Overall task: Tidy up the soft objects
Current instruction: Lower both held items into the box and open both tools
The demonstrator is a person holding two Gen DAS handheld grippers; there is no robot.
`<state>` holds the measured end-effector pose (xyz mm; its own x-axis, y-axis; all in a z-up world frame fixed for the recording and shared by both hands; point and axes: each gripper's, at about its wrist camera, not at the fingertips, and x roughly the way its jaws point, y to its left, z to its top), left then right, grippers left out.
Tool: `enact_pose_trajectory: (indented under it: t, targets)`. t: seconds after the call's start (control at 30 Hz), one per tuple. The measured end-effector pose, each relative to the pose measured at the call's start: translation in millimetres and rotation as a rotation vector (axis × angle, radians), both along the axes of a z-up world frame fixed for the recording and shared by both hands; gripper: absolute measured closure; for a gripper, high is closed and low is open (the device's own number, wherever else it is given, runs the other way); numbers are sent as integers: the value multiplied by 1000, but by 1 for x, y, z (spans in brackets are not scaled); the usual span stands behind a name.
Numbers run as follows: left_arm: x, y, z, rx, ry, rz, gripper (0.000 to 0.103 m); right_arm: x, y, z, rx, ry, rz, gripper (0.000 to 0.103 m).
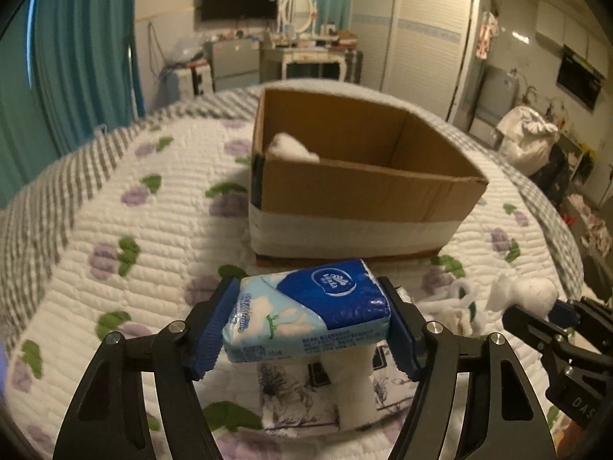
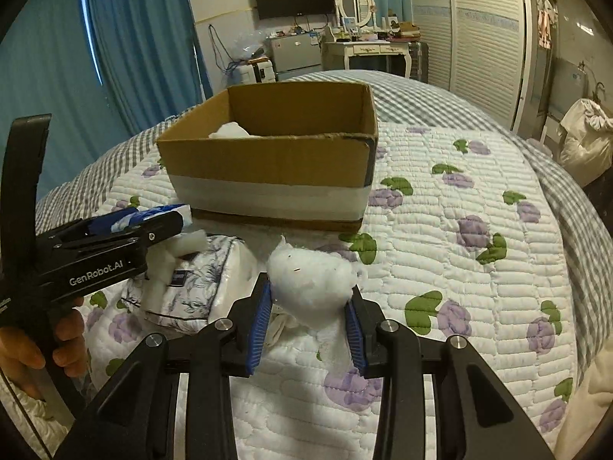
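The cardboard box [image 1: 356, 191] holds white stuffing [image 1: 293, 147]; the left gripper [image 1: 310, 326] clamps a tissue pack [image 1: 306, 310], the right gripper [image 2: 310, 318] a cotton wad [image 2: 310, 280].

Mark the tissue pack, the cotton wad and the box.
tissue pack [image 1: 329, 299], left wrist view, blue top face.
cotton wad [image 2: 310, 281], right wrist view, fluffy middle.
box [image 2: 268, 168], right wrist view, front wall.

The left gripper [image 1: 308, 320] clamps a blue-and-white Vinda tissue pack [image 1: 306, 308] between its blue pads [image 1: 214, 326], held above a floral-printed pack [image 1: 297, 398] lying on the quilted bedspread [image 1: 115, 211]. Beyond stands an open cardboard box [image 1: 356, 188] with a white band around its lower half; a white cotton wad [image 1: 291, 147] lies inside. At the right edge, the right gripper [image 1: 551, 312] grips a white cotton tuft [image 1: 528, 293].
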<state>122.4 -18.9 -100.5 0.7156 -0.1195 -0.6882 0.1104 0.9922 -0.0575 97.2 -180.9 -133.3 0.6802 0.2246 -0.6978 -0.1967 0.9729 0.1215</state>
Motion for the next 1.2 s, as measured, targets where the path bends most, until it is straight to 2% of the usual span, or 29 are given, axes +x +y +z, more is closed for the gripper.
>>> enact_pose_trajectory:
  t: [0.17,0.33,0.57,0.7,0.83,0.93,1.07,1.2]
  targets:
    - [-18,2,38,-12,-80,-21,33,-8,5,29,-10,-59,11,67]
    - [-19,0,80,-23,-148,-52,33,-6,10,78,-18,-157,26,68]
    - [13,-9,130,-13,-249,-72,33,28,12,146,-3,-278,33,68]
    - [46,-12,137,-15,-270,-75,33,64,11,162,32,-292,37,68]
    - [86,-20,123,0,-243,-73,33,109,10,156,51,-263,32,68]
    - [118,-27,98,32,-207,-71,33,145,8,140,63,-221,19,68]
    - [147,-29,65,60,-125,-72,33,186,4,103,71,-149,13,70]
    - [160,-35,39,87,-106,-99,33,216,-1,70,85,-92,10,70]
